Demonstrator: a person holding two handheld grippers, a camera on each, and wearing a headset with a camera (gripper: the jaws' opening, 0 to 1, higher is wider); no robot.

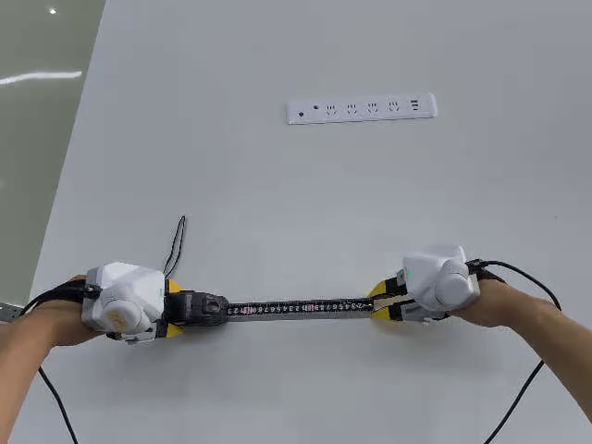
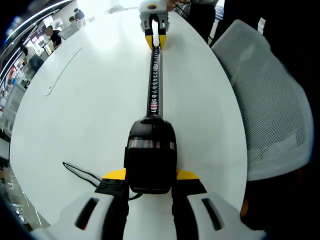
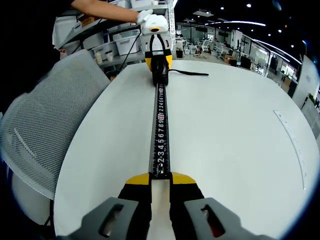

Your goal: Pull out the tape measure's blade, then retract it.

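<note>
evidently the compact black tape measure case (image 1: 199,307) is rigid with some heft, so the left gripper (image 1: 176,308) has its yellow-padded fingers (image 2: 115,174) clamped on its flat sides. its thin black blade with pale numerals (image 1: 296,307) lies stretched low over the white surface (image 1: 277,203). it looks springy and apt to kink or snap back, so it is best held at the tip, where the right gripper (image 1: 379,302) pinches it shut. the head view takes in a white power strip (image 1: 361,108); the left gripper view adds a grey mesh chair (image 2: 270,110).
</note>
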